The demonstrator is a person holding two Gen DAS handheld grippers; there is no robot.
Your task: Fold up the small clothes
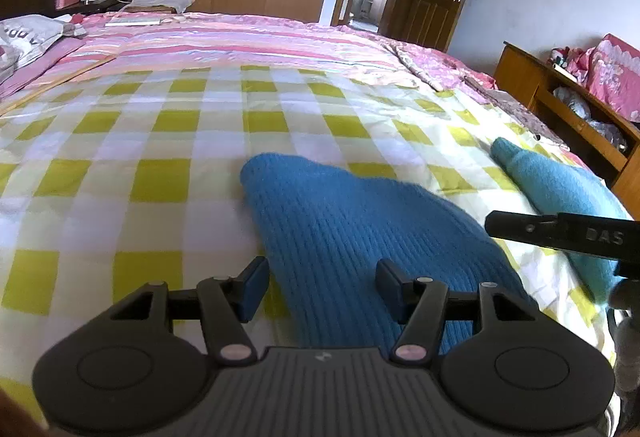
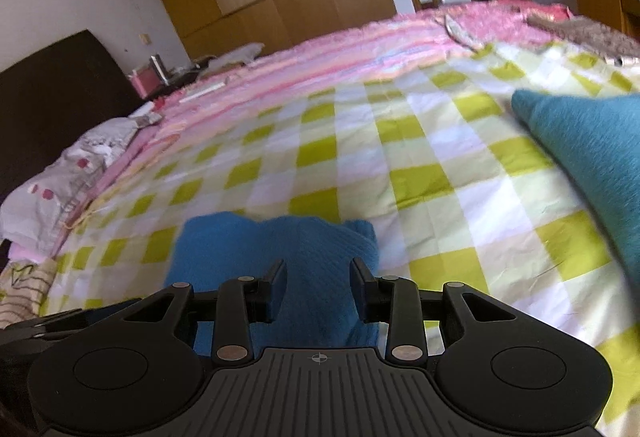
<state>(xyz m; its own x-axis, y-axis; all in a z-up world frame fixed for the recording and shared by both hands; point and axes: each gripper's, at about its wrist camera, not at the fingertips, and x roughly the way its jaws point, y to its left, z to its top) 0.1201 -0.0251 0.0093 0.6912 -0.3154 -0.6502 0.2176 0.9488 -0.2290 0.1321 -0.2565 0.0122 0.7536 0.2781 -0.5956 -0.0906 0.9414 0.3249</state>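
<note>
The big bed [image 1: 200,141] has a yellow and white checked cover, and it holds everything here. On the bed, right in front of both grippers, lies a blue knitted piece of clothing [image 1: 344,221], maybe a small sweater. It looks partly folded, with its far edge rounded over, but I cannot tell how many folds are done. A second blue-green cloth [image 1: 560,181] lies on the bed just to the right of the knitted one, and it looks rolled or bunched, so it likely still needs folding. I think the job is only partly done. The left gripper [image 1: 322,287] hangs just above the near edge of the knitted piece, its fingers wide open and holding nothing. The right gripper [image 2: 318,287] is also above the knitted piece, fingers open, gripping nothing.
</note>
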